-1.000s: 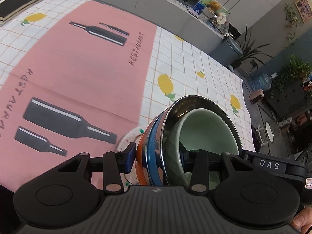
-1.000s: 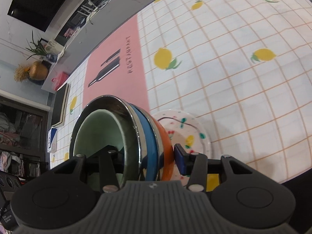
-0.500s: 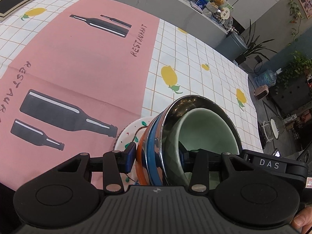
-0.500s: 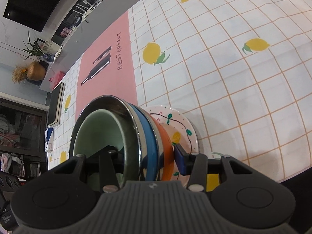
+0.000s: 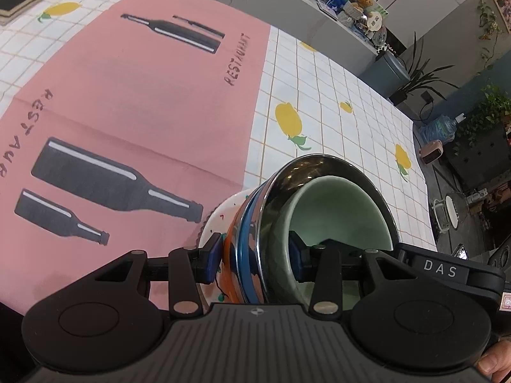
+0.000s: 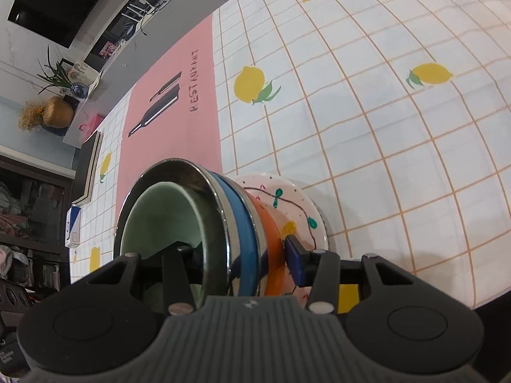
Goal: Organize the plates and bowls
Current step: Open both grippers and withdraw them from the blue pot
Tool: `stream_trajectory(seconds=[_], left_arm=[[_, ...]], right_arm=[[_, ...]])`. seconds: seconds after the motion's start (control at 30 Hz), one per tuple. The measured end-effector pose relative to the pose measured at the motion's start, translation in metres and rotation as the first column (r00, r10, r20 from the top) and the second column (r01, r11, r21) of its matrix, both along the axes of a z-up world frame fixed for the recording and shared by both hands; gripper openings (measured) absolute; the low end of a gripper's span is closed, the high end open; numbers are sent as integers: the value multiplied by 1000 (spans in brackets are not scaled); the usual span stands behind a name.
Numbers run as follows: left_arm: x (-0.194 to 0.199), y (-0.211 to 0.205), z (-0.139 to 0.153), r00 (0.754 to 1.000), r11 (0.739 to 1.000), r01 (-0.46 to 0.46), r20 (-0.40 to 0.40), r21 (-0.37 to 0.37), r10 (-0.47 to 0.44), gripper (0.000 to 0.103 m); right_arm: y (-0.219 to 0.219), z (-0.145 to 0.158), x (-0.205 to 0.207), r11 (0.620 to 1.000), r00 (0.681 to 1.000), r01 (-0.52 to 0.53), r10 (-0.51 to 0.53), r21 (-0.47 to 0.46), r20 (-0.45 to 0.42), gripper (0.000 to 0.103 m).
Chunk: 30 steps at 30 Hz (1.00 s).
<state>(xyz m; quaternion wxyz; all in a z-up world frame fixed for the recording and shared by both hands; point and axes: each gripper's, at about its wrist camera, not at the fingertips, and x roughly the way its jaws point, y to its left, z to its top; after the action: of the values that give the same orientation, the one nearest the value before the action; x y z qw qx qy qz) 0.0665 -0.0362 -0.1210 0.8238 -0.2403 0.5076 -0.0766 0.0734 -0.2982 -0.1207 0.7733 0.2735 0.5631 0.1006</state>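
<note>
Left wrist view: the left gripper (image 5: 254, 257) was clamped across a nested stack of bowls (image 5: 255, 239) at lower centre of the frame, one blue pad against the orange outer bowl (image 5: 230, 261), the other inside the pale green bowl (image 5: 335, 214). Between these sat a blue bowl (image 5: 247, 242) and a steel bowl (image 5: 319, 166), its rim mirror-bright. The stack was tipped on its side, mouth toward the right of the frame. A white patterned plate (image 5: 220, 214) showed only as a sliver behind the orange bowl; whether it touched the stack cannot be told. The stack's lower part was cut off by the gripper body. A fingertip (image 5: 493, 365) entered at the lower right corner. The tablecloth (image 5: 335, 102), checked with lemons, and a pink mat (image 5: 143, 89) filled the upper frame.

Right wrist view: the right gripper (image 6: 242, 261) spanned the same stack from the opposite side, mouth toward the left. Its jaws had just been opening, with the stack between them; the blue pad lay at the orange bowl, contact uncertain, and the inner finger was largely hidden within the green bowl.
</note>
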Motion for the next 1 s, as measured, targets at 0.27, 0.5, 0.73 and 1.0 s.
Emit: stream_trajectory(seconds=[0.27, 0.5, 0.73, 1.0], left_arm=[[-1, -1, 4, 1000, 1000, 5, 18, 27, -6, 51], [-8, -2, 27, 992, 998, 18, 120, 65, -26, 56], [-24, -12, 68, 941, 977, 47, 318, 210, -114, 56], [-59, -23, 114, 829, 888, -35, 509, 458, -230, 56]], right_arm=[[11, 8, -2, 997, 997, -30, 35, -74, 72, 67], [4, 24, -4, 996, 987, -2, 17, -93, 163, 79], [6, 54, -13, 987, 958, 21, 25, -159, 286, 82], [27, 108, -45, 954, 856, 35, 126, -299, 501, 91]])
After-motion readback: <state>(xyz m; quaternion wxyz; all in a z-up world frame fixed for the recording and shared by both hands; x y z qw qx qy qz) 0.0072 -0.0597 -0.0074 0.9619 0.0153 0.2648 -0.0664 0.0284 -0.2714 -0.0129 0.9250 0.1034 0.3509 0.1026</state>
